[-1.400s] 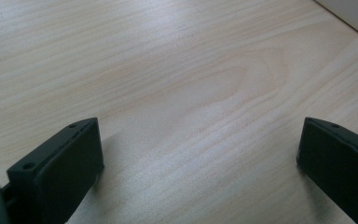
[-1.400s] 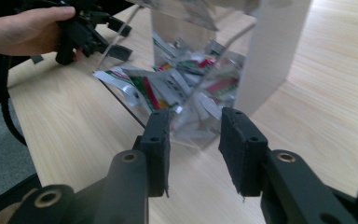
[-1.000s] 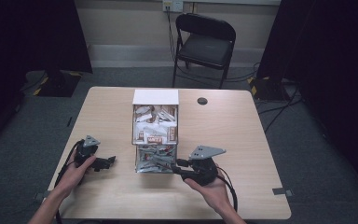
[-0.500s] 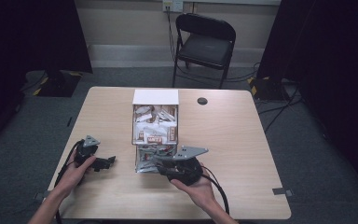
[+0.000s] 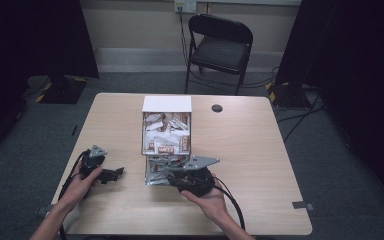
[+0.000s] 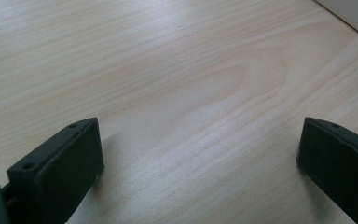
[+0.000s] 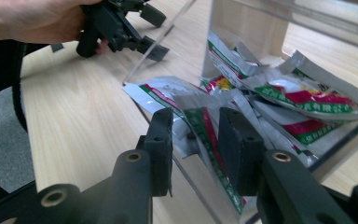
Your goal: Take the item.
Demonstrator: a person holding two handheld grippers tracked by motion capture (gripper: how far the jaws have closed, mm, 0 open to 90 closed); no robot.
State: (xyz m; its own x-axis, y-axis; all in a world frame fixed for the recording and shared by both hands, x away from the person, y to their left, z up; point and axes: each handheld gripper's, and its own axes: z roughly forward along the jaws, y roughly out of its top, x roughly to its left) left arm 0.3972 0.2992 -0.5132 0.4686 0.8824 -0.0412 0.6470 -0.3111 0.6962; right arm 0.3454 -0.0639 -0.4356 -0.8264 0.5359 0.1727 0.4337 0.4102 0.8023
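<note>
Since the earlier frames, the right gripper (image 5: 164, 176) has been carried leftward, low in the frame, to the open bottom tray of the clear plastic dispenser box (image 5: 166, 131) at table centre. Its jaws are seen set around a silver sachet with red and green print (image 7: 204, 135), part-closed; whether the pads press on it cannot be told. At lower left, the left gripper (image 5: 116, 173) is kept unmoved on the light wooden table (image 5: 260, 150), jaws spread wide and empty.
</note>
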